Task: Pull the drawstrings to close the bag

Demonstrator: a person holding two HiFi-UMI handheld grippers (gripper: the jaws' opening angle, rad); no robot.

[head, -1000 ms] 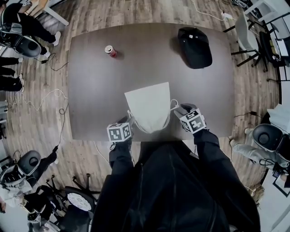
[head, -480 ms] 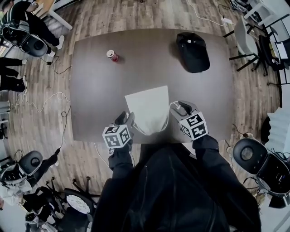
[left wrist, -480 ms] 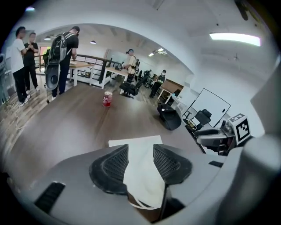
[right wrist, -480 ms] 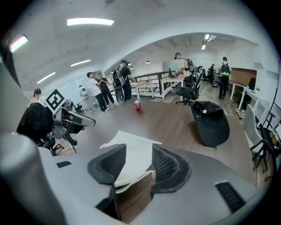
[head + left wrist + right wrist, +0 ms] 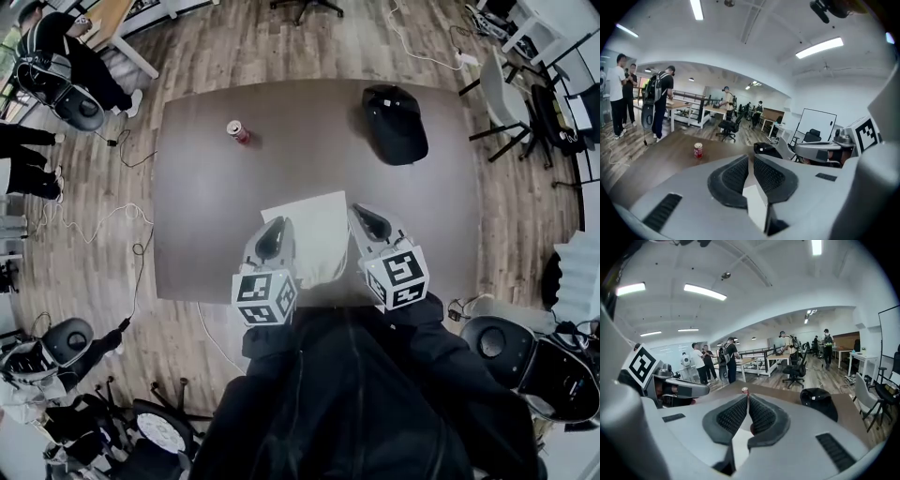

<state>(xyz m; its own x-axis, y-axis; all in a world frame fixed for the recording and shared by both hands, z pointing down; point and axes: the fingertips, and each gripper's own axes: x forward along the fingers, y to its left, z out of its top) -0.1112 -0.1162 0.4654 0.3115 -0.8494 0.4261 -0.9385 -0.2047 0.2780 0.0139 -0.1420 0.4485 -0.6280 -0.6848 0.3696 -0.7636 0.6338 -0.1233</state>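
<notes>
1. Jaws of the left gripper [image 5: 751, 160] are closing: the ribbed pads are standing almost together, with only a thin slit running between them.
2. Something white is showing in the gap behind those pads; whether a drawstring is being pinched there I cannot tell.
3. Jaws of the right gripper [image 5: 748, 399] are closing too. Their tips are meeting, clenched, and a similar white wedge is showing behind the pads.
4. The white bag [image 5: 314, 234] is lying on the brown table [image 5: 206, 216], near the edge closest to the person and narrowing toward that edge.
5. In the head view the two grippers are flanking the bag, the left one at its left edge and the right one at its right edge. Both are pointing away from the person.
6. A red can [image 5: 237, 131] is standing toward the far left of the table, well apart from the bag.
7. A black backpack [image 5: 396, 124] is lying toward the far right.
8. People [image 5: 658, 101] are standing beyond the table in the left gripper view.
</notes>
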